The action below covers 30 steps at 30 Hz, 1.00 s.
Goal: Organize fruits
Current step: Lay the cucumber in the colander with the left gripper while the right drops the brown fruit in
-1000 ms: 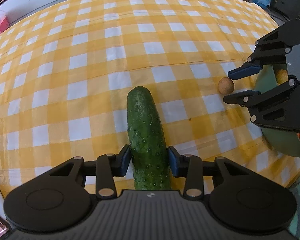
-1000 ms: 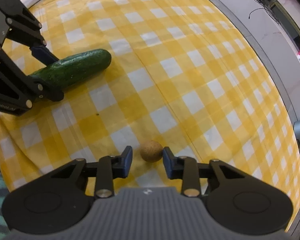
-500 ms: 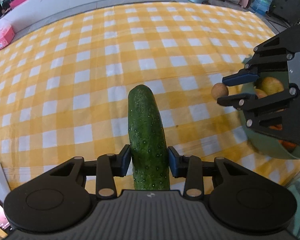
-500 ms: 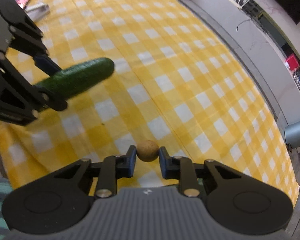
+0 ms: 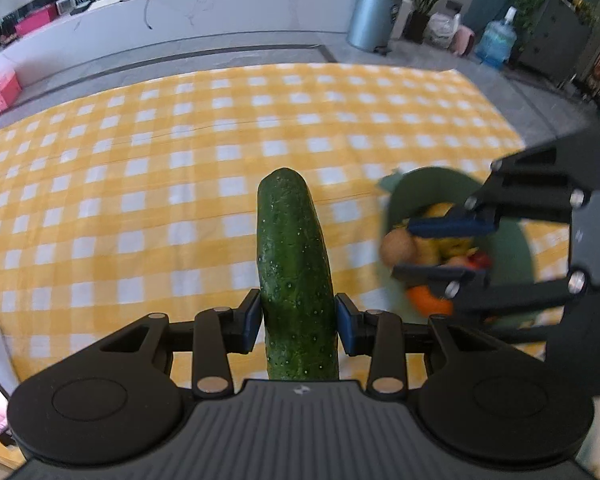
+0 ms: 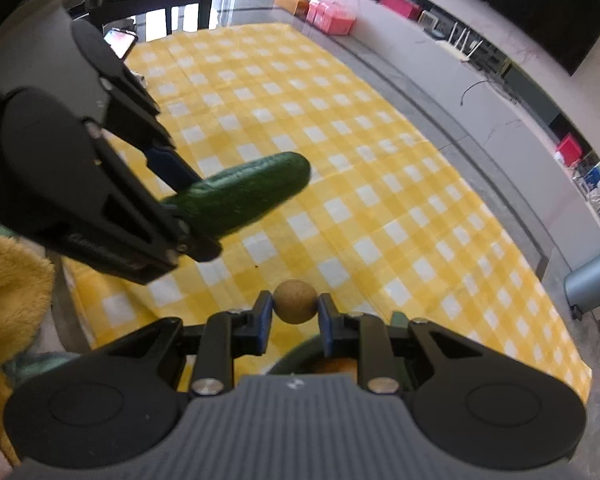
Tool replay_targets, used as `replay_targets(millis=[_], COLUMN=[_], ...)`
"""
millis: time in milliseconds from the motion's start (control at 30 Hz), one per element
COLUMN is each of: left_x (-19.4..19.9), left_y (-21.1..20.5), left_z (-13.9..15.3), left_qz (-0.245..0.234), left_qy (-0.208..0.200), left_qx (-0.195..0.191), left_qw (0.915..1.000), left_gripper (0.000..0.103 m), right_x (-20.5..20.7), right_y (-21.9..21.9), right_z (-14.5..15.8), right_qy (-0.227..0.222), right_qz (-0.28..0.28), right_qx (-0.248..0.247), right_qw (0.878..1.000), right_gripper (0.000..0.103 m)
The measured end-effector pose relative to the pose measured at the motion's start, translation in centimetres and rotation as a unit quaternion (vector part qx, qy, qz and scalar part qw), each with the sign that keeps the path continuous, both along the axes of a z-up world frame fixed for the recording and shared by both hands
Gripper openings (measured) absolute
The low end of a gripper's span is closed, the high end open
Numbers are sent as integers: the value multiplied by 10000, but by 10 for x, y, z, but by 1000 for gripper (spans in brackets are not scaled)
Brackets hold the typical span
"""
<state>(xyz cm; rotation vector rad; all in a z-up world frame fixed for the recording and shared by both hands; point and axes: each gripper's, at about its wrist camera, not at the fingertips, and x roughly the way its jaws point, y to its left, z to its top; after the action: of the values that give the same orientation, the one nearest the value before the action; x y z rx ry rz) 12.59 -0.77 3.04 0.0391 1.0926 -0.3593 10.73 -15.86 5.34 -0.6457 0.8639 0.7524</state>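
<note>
Both my grippers lifted since earlier | left gripper (image 5: pixel 297 322) clenched on long green bumpy cucumber (image 5: pixel 294 264) | right gripper (image 6: pixel 294 318) grasping small round brown fruit (image 6: pixel 295 301) — above green bowl (image 5: pixel 512 248)

The cucumber (image 5: pixel 296 264) has a dark green, slightly glossy skin, pebbled with small pale bumps. The small round fruit (image 6: pixel 295 301) looks matt and dull tan, finely speckled. A woven-looking cloth (image 5: pixel 140 184) in yellow and white checks covers the surface, creased in thin lines. The left hand-held gripper (image 5: pixel 297 322) is matt black plastic with a ribbed grey body, blue pads (image 5: pixel 253 318) (smooth, rubbery-looking) and bright metal pins. The bowl (image 5: pixel 512 240) is matt green.
</note>
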Motion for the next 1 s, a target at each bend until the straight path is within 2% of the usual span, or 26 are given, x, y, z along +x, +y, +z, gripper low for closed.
replay_targets(millis=[233, 533, 767, 1000], left_x=[-11, -14, 2, 16], left_y=[-35, -82, -115, -149], left_z=[21, 29, 15, -20], left_qz=[-233, -758, -1133, -1552], left_qy=[-149, -362, -243, 124], left_qx=[-372, -827, -1038, -748], left_qw=[9989, 9930, 9878, 9850], left_gripper=[43, 43, 43, 43], right_x=[-32, -52, -63, -60], right_y=[-36, -101, -147, -164], right_z=[20, 27, 12, -10], right_qy=[-219, -390, -354, -192], right_qz=[-277, -1213, -2017, -2345], right_qx=[71, 283, 613, 807], right_qw=[9994, 9914, 9769, 9686], right_gripper=[20, 20, 20, 20])
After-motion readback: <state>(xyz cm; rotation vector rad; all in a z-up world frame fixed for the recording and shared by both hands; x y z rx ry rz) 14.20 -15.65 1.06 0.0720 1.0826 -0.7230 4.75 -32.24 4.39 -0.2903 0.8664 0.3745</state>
